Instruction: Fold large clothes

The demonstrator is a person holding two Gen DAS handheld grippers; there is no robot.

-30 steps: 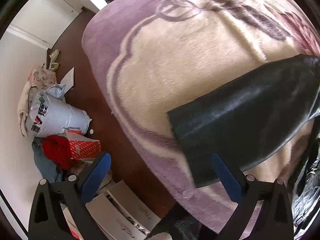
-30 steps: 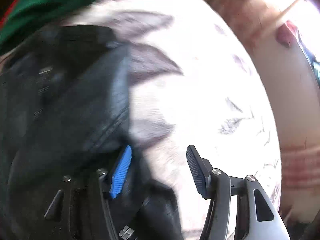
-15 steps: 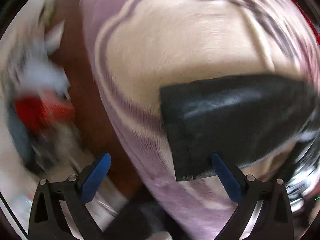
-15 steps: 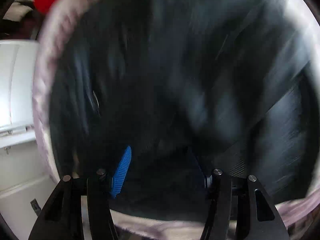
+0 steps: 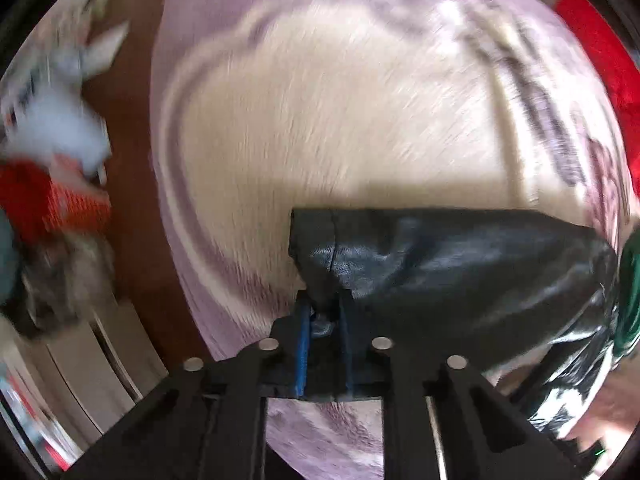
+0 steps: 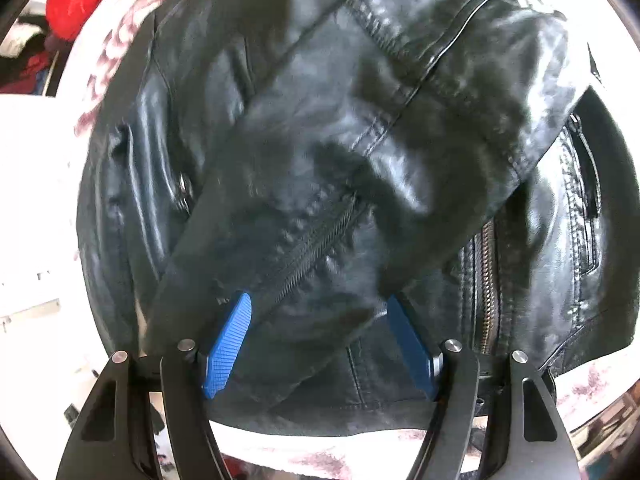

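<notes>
- Left wrist view: fingers of the left gripper (image 5: 325,308) are pressed close together, pinching the cuff end of a black leather jacket sleeve (image 5: 440,264) between their blue pads (image 5: 303,344).
- From the pinch, the sleeve runs out ahead of the fingers and off to their right, lying on a plush blanket patterned in purple and cream (image 5: 320,120).
- Left of the fingers, past the blanket's edge, is a brown floor (image 5: 132,184) with a blurred heap of red, white and grey things (image 5: 52,168); what they are cannot be told.
- Far ahead and right of the fingers a red cloth (image 5: 600,52) shows at the frame edge.
- Right wrist view: fingers of the right gripper (image 6: 320,332) are spread wide, with one blue ribbed pad (image 6: 228,344) on either side of a fold of the black leather jacket (image 6: 340,120); the pads do not press it.
- A black zipper (image 6: 316,248) runs diagonally away just ahead of the fingers; a metal zipper (image 6: 486,280) lies to their right.
- The jacket fills nearly all the space ahead of the fingers, with the blanket (image 6: 120,40) showing around it.
</notes>
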